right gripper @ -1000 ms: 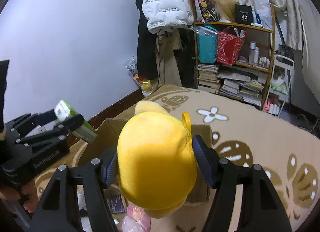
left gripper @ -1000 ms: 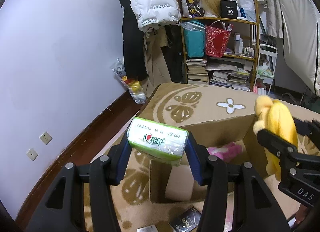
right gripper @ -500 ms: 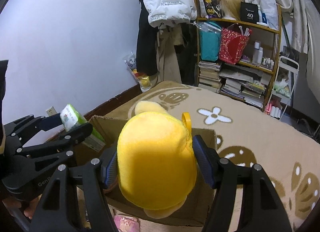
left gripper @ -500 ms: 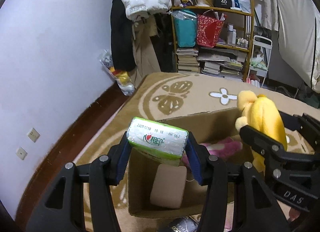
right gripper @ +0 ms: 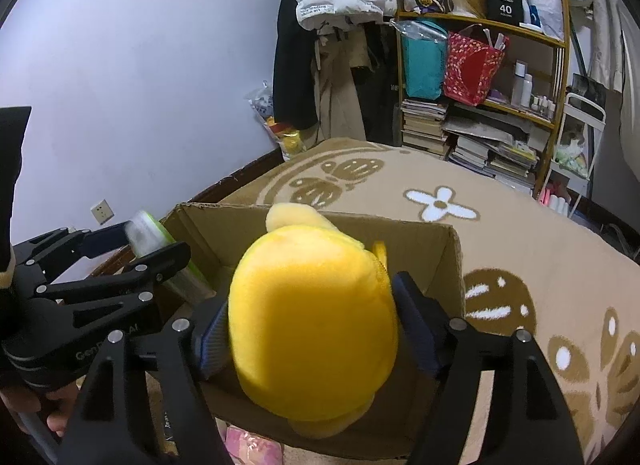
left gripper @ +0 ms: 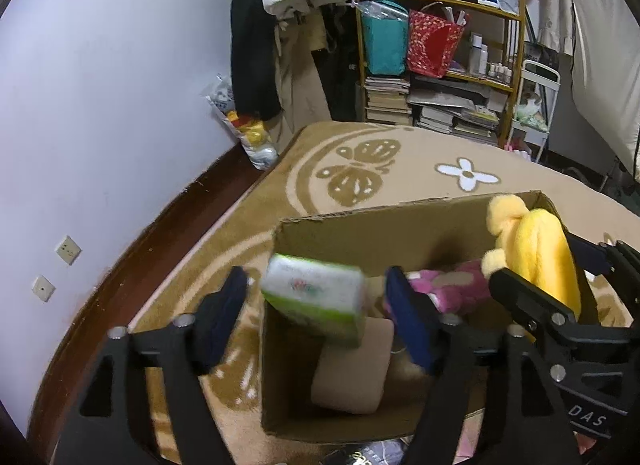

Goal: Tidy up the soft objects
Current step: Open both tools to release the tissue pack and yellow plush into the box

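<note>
An open cardboard box (left gripper: 400, 225) stands on the carpet. My left gripper (left gripper: 320, 305) is open above the box's left end. A green and white tissue pack (left gripper: 316, 299) is loose between its fingers, tilted and blurred. A beige pad (left gripper: 352, 365) and a pink plush (left gripper: 452, 291) lie in the box. My right gripper (right gripper: 316, 325) is shut on a yellow plush toy (right gripper: 312, 325), held over the box (right gripper: 440, 257). The toy also shows in the left wrist view (left gripper: 536, 261). The left gripper shows in the right wrist view (right gripper: 132, 253).
A brown patterned carpet (left gripper: 400, 169) covers the floor. A cluttered shelf (left gripper: 440, 65) with books and bags stands at the back, with hanging coats (left gripper: 280, 25) beside it. A plastic bag (left gripper: 248, 133) leans on the purple wall. Small packets (right gripper: 248, 445) lie in front of the box.
My left gripper has opened and let go of the tissue pack, which now tips down toward the box. Both grippers have moved forward over the box. The right gripper still holds the yellow plush.
</note>
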The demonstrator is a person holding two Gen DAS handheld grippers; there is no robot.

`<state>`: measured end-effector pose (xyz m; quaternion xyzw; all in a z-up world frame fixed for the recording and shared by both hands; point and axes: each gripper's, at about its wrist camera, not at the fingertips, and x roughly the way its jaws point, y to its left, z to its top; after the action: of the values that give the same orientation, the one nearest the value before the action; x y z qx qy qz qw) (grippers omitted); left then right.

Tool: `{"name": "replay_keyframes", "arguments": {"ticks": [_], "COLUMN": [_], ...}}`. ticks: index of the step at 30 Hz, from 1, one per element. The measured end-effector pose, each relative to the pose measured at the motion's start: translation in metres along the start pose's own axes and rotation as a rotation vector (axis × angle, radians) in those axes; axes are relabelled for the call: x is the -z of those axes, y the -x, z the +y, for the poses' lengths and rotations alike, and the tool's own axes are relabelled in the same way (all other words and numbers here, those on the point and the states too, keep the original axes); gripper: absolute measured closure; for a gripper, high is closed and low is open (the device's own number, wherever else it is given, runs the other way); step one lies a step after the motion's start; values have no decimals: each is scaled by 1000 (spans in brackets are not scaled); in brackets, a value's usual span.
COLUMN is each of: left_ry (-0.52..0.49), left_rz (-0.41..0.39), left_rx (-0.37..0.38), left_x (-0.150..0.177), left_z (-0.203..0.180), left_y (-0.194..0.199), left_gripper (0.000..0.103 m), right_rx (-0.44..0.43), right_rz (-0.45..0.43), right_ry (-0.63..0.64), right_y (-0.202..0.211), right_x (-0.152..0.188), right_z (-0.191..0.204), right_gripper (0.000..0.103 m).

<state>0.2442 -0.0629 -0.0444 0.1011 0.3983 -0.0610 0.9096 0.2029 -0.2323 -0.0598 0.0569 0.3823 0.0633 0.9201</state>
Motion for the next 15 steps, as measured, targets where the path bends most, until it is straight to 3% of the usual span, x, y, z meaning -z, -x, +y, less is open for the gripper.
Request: {"name": "replay_keyframes", "arguments": {"ticks": [6, 15], "left_ry": [-5, -17], "left_rz": [-34, -67], "left_rx": [-42, -99], "left_x": [-3, -2], "left_z": [9, 19], "left_y": [15, 39], "left_gripper": [0, 0], "right_rx": [23, 42], "right_rz": [-15, -35], "right_ry": [-8, -8], "right_y": [12, 33], "right_x": [-1, -3], "right_z": [-2, 1], "right_gripper": [3, 0]}}
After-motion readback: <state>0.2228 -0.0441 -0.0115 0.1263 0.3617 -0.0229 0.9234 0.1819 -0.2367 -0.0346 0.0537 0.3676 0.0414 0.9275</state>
